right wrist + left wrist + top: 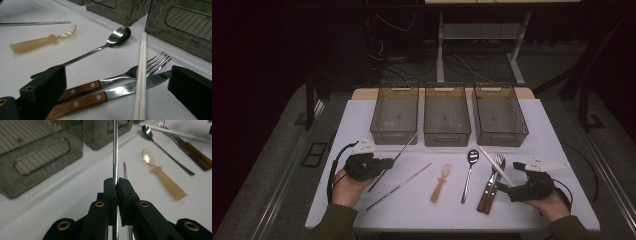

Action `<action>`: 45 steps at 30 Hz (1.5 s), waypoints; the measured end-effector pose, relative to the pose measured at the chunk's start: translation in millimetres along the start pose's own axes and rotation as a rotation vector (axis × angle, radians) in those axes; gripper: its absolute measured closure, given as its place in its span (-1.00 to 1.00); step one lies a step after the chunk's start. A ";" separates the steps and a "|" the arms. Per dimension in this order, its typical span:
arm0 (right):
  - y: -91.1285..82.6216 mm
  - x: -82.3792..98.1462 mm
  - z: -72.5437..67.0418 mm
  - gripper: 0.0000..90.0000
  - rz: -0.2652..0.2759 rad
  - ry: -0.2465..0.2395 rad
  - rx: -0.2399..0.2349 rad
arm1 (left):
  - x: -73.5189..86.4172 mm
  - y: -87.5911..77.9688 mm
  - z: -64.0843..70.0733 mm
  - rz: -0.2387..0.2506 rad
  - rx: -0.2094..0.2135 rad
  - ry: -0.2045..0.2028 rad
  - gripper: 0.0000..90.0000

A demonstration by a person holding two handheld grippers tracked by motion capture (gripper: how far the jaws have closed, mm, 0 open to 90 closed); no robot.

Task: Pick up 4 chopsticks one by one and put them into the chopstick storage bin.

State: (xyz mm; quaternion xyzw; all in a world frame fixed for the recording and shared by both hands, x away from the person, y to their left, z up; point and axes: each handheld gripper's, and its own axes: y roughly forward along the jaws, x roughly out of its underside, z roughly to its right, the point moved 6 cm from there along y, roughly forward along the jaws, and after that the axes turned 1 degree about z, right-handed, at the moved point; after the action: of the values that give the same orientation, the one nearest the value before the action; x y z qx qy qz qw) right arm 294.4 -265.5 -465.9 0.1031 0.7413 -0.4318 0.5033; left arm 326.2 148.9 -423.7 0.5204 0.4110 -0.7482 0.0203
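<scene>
My left gripper [116, 185] is clamped on a metal chopstick [115, 150], w/ its mate [398, 187] lying on the table [362, 112] just beside. Right gripper [117, 87] jaws wide apart over white chopsticks [140, 82], fork [140, 70] & knife [130, 88]. Three bins [447, 120] beyond.

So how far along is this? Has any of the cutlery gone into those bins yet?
Nothing looks done: the three bins look empty. In hand: the left tongs are shut on one metal chopstick. The right tongs hang open over the fork, knife and white chopsticks. Left on the table, presumably for sorting: those, the other metal chopstick, the spoon and the amber spoon.
</scene>
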 end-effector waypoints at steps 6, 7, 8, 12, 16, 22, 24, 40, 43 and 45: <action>0.2 0.1 0.2 -0.95 -0.001 0.001 0.000 | -7.7 -1.8 -1.4 0.087 0.028 -0.022 0.89; 0.2 0.1 0.3 -0.95 0.000 0.003 0.001 | -9.7 -1.1 -2.4 0.102 0.034 -0.023 0.89; 0.2 0.0 0.4 -0.95 0.000 0.003 0.001 | -9.7 -1.1 -2.4 0.102 0.034 -0.023 0.89; 0.4 0.1 0.4 -0.95 -0.001 0.003 0.002 | -15.8 -0.7 -4.3 0.141 0.038 -0.032 0.89; -0.1 0.4 0.6 -0.95 0.000 0.005 0.003 | -22.3 0.4 -8.4 0.169 0.038 -0.042 0.89; -0.1 0.1 0.6 -0.95 0.003 0.005 0.002 | -27.6 1.3 -14.1 0.188 0.024 -0.042 0.89; 0.0 0.2 0.6 -0.95 0.002 0.006 0.004 | -30.5 1.1 -16.2 0.199 0.023 -0.044 0.89; -1.3 0.3 1.6 -0.95 0.007 0.014 0.007 | -54.6 14.9 -30.4 0.237 0.013 -0.040 0.89; -1.7 0.5 1.6 -0.95 0.006 0.018 0.006 | -56.3 16.6 -32.4 0.239 0.012 -0.041 0.89; -2.0 0.5 1.6 -0.95 0.008 0.019 0.006 | -57.7 18.3 -34.5 0.245 0.014 -0.050 0.89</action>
State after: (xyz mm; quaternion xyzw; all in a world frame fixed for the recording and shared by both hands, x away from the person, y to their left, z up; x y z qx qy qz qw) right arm 294.1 -268.1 -465.4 0.1116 0.7443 -0.4313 0.4976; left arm 387.4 135.8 -392.8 0.5482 0.3386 -0.7556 0.1182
